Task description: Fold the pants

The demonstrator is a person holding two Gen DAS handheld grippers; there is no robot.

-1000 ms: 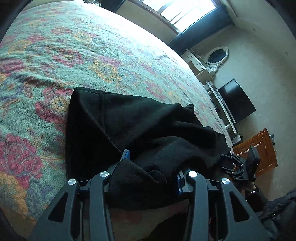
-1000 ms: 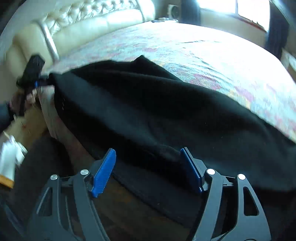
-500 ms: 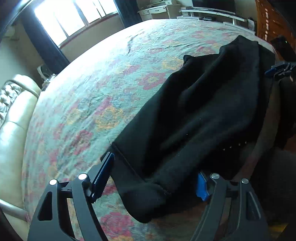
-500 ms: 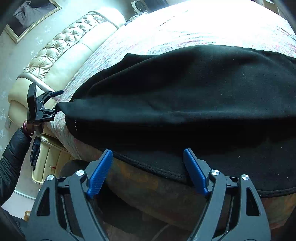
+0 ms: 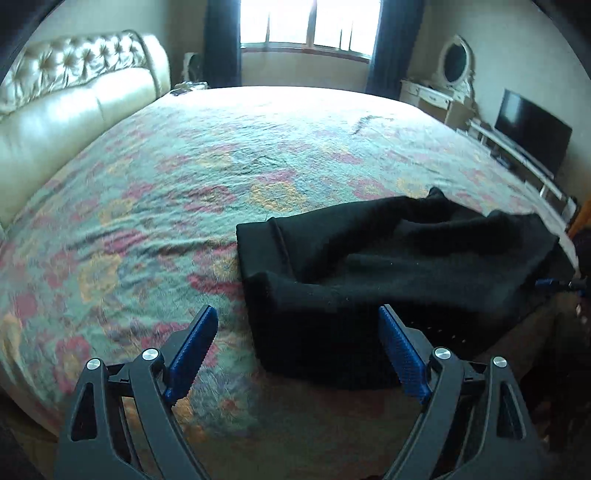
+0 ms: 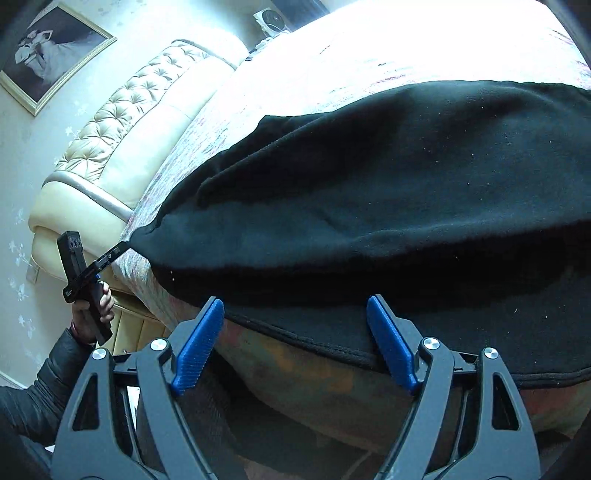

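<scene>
The black pants [image 5: 388, 266] lie folded and rumpled on the near right part of the flowered bedspread [image 5: 221, 177], with one edge hanging over the bed side. My left gripper [image 5: 297, 321] is open and empty, just short of the pants' near left corner. In the right wrist view the pants [image 6: 388, 184] fill the middle, draped over the bed edge. My right gripper [image 6: 295, 314] is open and empty, its blue fingertips [image 6: 388, 332] close below the hanging hem. The left gripper [image 6: 86, 266] shows there at the far left, held in a hand.
A cream tufted headboard [image 5: 74, 92] stands at the left. A window [image 5: 310, 22] with dark curtains is at the back. A vanity mirror [image 5: 454, 62] and a TV [image 5: 532, 136] stand at the right. A framed picture [image 6: 51, 51] hangs above the headboard.
My left gripper has let go of the pants, opened and drawn back and turned left. My right gripper stays open below the hem. The pants now lie flatter on the bed.
</scene>
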